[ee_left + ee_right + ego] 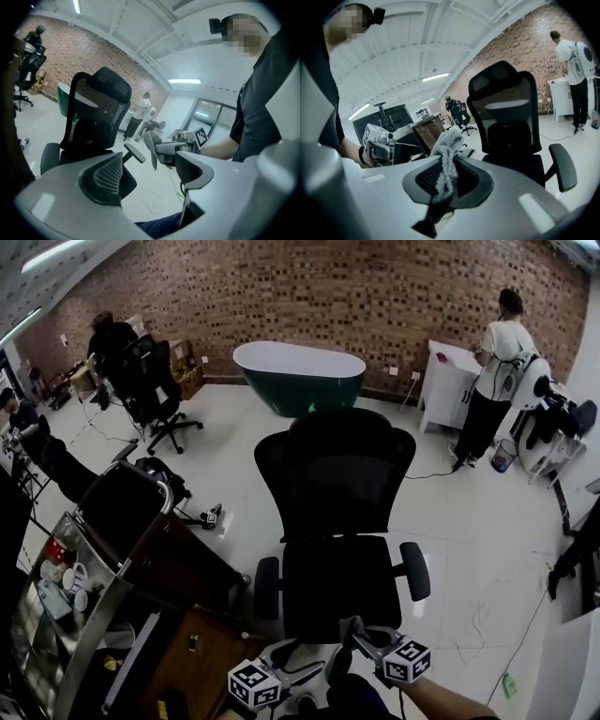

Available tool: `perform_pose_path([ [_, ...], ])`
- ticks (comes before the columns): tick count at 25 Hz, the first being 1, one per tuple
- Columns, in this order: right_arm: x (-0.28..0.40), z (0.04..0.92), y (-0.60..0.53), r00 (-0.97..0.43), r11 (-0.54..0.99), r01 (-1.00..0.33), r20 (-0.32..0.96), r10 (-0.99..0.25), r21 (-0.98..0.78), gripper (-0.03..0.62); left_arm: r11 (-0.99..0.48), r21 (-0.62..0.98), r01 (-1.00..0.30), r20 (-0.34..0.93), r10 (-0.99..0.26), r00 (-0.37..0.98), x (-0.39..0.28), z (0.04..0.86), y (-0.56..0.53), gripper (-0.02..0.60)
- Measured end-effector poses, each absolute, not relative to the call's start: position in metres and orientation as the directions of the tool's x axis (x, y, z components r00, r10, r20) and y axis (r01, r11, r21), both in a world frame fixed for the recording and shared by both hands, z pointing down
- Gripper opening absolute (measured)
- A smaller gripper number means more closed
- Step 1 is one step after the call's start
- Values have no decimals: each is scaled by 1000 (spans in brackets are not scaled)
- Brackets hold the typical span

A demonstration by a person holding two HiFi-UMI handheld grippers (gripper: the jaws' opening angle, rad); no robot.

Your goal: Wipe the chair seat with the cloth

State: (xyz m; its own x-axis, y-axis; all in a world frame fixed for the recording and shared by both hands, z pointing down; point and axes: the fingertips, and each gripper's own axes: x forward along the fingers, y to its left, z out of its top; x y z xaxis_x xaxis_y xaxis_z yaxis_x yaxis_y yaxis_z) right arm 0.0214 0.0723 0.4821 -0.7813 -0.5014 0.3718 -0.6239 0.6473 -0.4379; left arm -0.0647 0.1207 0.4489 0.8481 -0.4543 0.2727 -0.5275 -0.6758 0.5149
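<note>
Your right tongs pinch the grey cloth, held just short of the front edge of the chair seat. Your left tongs are spread with nothing between them, also near that front edge.

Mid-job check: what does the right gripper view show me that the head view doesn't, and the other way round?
Only the right gripper view: the right gripper with its jaws shut on the grey cloth, which sticks up between them. Only the head view: the seat seen from above, with nothing lying on it, and the green bathtub by the brick wall. Both: the black chair straight ahead and a person in a white shirt at the far wall.
</note>
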Motion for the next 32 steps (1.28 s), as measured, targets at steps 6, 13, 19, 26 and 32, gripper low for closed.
perform_pose_path([
  [6,-9,432,158,-790,682,-613,295,-538,-399,44,-722,491,-487,235,-429,873,-86,418,212,367],
  [13,-24,394,242,-805,709,-591,225,-549,-384,45,-743,468,-478,240,-414,878,-90,401,268,356],
  [19,-4,384,278,-813,735,-582,221,-539,-348,44,-740,474,-477,218,-426,878,-73,395,291,351],
  [26,43,375,305,-798,742,-603,236,-555,-294,44,-721,466,-513,181,-490,853,-43,384,300,374],
  [32,78,376,305,-789,733,-615,237,-567,-292,43,-716,468,-519,149,-515,844,-30,370,304,377],
])
